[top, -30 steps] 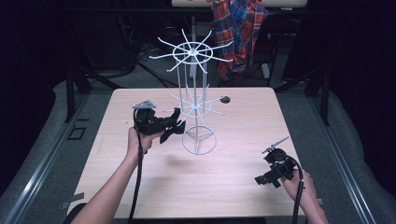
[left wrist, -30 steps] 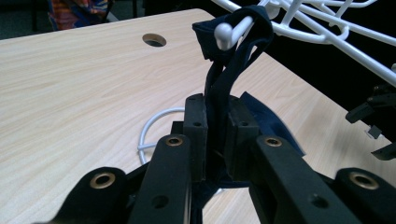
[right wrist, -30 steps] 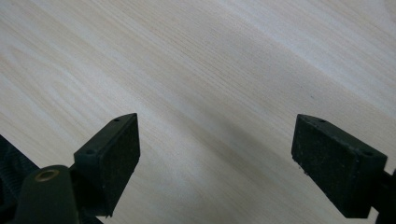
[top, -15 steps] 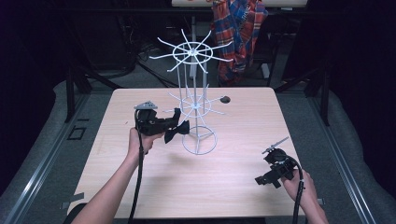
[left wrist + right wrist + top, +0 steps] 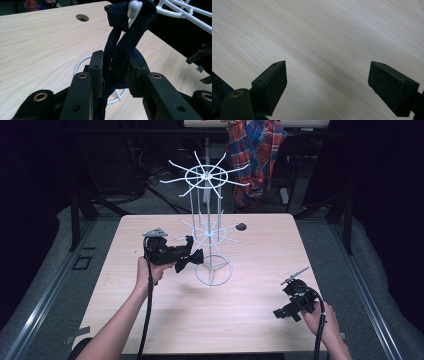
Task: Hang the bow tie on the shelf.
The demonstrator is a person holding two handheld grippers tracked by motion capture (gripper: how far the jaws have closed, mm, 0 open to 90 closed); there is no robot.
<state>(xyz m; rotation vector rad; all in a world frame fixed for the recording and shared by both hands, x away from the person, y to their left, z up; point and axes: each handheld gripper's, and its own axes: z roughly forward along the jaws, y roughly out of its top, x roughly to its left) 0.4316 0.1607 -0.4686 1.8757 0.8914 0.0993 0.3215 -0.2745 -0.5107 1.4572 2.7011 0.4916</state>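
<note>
Two hand-held grippers over a light wood surface [image 5: 150, 320]. Nearest the person, right hand-held gripper [image 5: 289, 311] sits low at the near right corner, jaws spread wide, nothing between them; its own view shows bare wood grain only. Left hand-held gripper [image 5: 186, 257] is up off the surface at mid-left, jaws clamped on a dark navy fabric strap [image 5: 117, 53]. Strap runs up from the jaws and loops over a white peg tip [image 5: 133, 5] of the white wire rack [image 5: 210, 232]. Rack's ring base [image 5: 214, 272] rests mid-surface, just right of the left hand-held gripper. Cable hole [image 5: 241, 226] lies beyond the rack near the far edge. Plaid cloth [image 5: 255, 155] hangs behind the surface.
</note>
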